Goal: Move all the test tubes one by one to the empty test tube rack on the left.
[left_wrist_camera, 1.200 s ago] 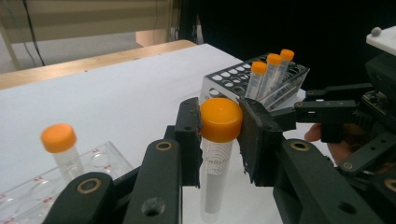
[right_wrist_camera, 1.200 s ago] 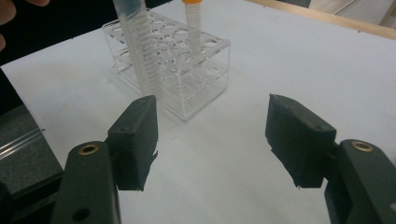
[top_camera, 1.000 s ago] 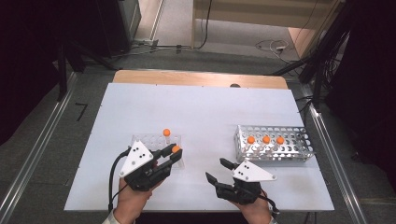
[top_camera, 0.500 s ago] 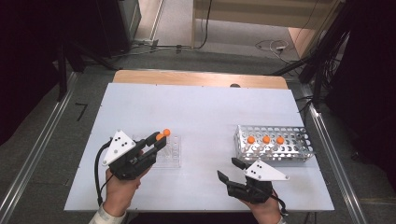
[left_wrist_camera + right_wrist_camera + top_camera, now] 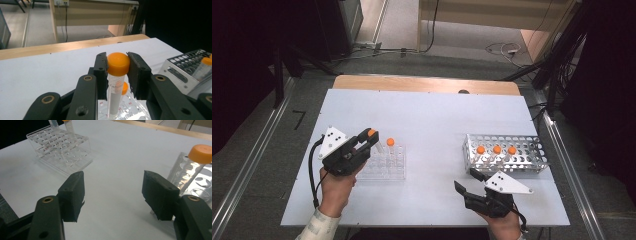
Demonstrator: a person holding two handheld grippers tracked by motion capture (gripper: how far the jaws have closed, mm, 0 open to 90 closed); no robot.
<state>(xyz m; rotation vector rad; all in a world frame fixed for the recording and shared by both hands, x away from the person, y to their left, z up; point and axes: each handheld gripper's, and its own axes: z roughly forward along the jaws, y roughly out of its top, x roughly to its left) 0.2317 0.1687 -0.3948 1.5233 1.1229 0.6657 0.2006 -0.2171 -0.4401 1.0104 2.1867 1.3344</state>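
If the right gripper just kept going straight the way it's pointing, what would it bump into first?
Probably nothing soon. The right gripper is open and points across bare white table. The clear rack sits off to one side, the metal rack to the other, though depth is hard to judge.

On the desk [image 5: 437,115] we find the clear rack [image 5: 384,165] toward the left edge with one tube [image 5: 390,146] standing in it, and the metal rack [image 5: 506,155] near the right edge holding three tubes [image 5: 496,150] in a row.

Left gripper [image 5: 368,140] fingers clamped together, raised; right gripper [image 5: 468,180] fingers spread, low.
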